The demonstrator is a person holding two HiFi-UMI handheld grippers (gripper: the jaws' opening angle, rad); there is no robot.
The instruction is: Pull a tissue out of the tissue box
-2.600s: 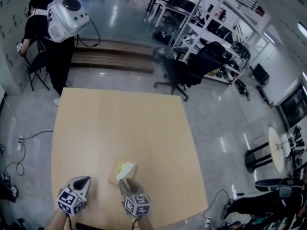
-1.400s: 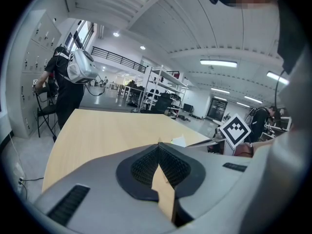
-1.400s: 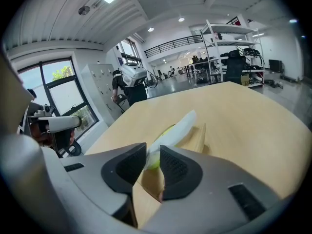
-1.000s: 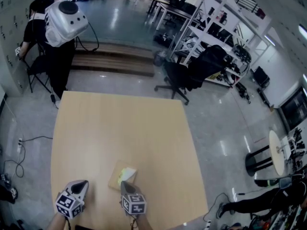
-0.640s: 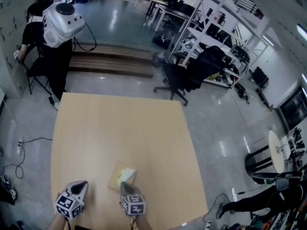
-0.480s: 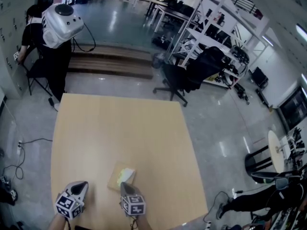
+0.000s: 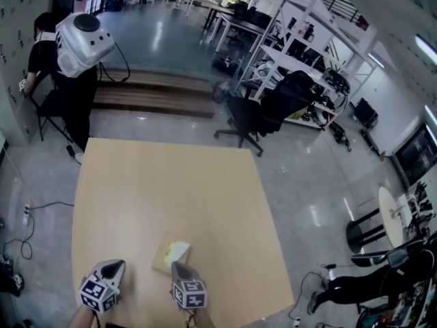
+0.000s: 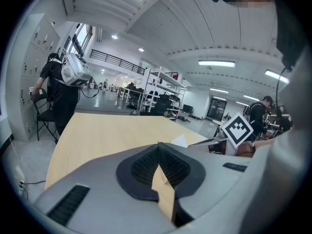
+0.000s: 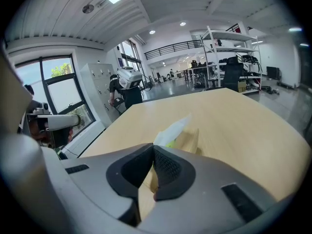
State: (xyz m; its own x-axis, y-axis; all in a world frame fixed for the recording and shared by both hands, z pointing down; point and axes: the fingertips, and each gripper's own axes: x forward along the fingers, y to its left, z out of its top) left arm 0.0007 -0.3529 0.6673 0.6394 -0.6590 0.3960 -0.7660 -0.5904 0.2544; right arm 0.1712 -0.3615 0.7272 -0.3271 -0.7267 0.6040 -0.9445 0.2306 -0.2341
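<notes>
Tissue box (image 7: 162, 257) lies at the near edge of the desk (image 7: 164, 183), right of centre, with the tissue (image 7: 179, 251) standing up out of its top. Right gripper (image 7: 174, 266) sits at the box's near side, jaws closed together on the near end of the tissue. Left gripper (image 7: 115, 267) is over the desk, left of the box and apart from it, jaws fully closed with nothing between them.

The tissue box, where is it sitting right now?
In the head view the tissue box lies toward the table's near edge, just ahead of the right gripper and right of the left gripper.
</notes>
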